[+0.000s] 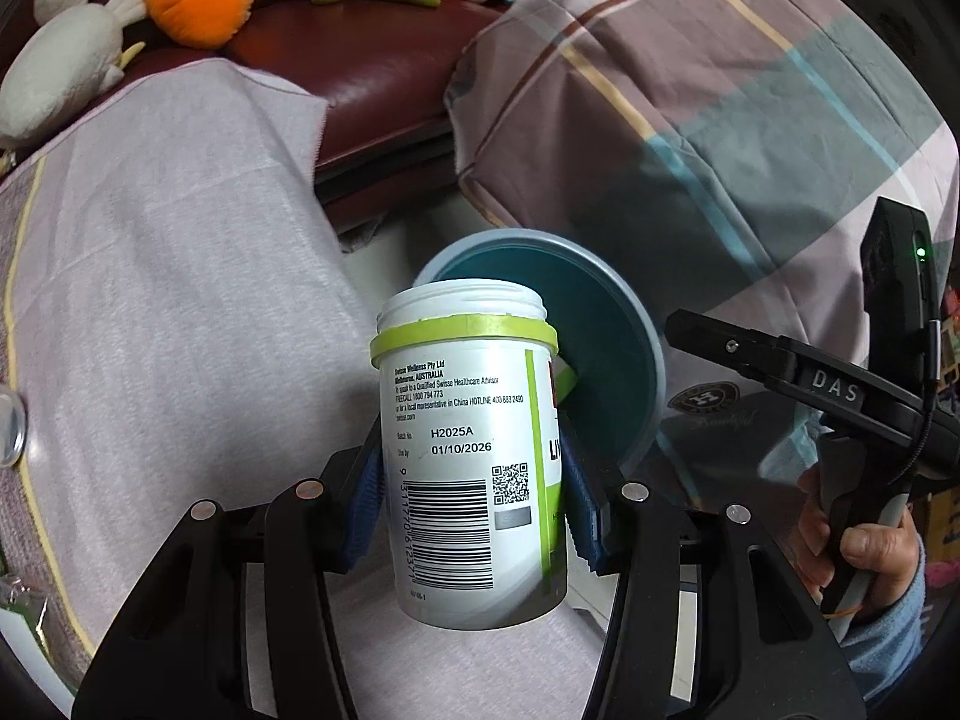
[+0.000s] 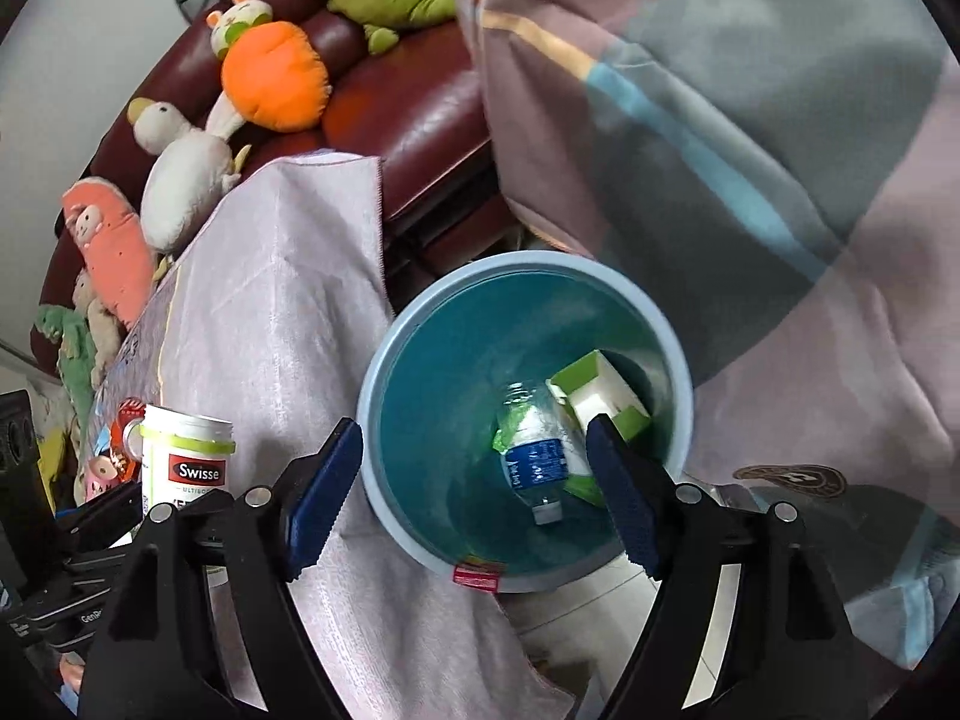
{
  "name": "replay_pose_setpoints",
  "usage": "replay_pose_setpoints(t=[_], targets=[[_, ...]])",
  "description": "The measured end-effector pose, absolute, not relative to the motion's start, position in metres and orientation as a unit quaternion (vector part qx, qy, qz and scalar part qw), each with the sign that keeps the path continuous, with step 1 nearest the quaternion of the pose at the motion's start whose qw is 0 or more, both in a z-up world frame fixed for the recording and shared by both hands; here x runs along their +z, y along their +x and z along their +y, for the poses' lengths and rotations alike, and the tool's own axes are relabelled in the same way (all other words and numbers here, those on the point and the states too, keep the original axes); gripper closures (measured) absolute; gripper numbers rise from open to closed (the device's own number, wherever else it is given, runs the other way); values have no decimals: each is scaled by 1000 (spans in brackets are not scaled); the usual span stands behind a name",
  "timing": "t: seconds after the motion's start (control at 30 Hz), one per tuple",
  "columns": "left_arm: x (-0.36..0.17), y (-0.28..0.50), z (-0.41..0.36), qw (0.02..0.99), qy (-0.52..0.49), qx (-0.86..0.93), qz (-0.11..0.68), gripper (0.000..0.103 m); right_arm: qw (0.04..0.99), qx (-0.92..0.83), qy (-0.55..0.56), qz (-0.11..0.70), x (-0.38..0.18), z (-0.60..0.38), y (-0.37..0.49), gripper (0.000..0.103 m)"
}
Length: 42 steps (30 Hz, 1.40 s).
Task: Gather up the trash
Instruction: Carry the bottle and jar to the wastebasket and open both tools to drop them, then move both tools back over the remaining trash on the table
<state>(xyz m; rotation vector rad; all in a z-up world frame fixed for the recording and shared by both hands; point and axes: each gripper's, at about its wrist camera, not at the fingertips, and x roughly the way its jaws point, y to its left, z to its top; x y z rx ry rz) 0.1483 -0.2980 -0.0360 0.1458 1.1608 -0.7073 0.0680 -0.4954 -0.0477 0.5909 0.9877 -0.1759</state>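
- so, i judge the collecting partly done: in the right wrist view the blue trash bin (image 2: pixel 384 420) already holds a clear water bottle (image 2: pixel 536 462) with a blue label and a green-and-white carton (image 2: pixel 600 396).
- what is left, as i read it, is the swisse supplement jar (image 1: pixel 468 450), not yet in the bin.
- my left hand-held gripper (image 1: pixel 474 504) is clamped on the jar's lower body, blue pads pressed to both sides; the jar is upright, lifted clear of the pink cloth (image 1: pixel 180 300) under it, with the bin just behind and to the right.
- my right hand-held gripper (image 2: pixel 474 498) stands wide apart and has hold of nothing; it hangs over the bin mouth.
- the jar: white plastic, lid off, threaded neck bare, a lime-green ring below the neck, a lime stripe down the label, barcode, qr code and a printed date. it looks rigid; i can't see inside it.
- a red leather sofa (image 2: pixel 414 102) with plush toys sits beyond, untouched.
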Motion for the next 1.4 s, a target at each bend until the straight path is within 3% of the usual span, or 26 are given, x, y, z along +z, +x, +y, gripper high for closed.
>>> replay_pose_setpoints(t=[0.17,0.23,0.3,0.33,1.4], targets=[[-39,152,-322,773,65,-343,530,50,835,-113,283,458,-39,-511,57,29],[-41,154,-330,772,64,-345,530,41,836,-124,281,454,-33,-516,54,26],[-40,156,-333,777,60,-343,525,20,837,-131,277,453,-29,-518,53,26],[-39,155,-333,781,59,-340,521,18,837,-133,275,453,-28,-518,53,26],[-11,129,-180,815,-14,-283,505,11,841,-111,242,472,4,-432,59,25]])
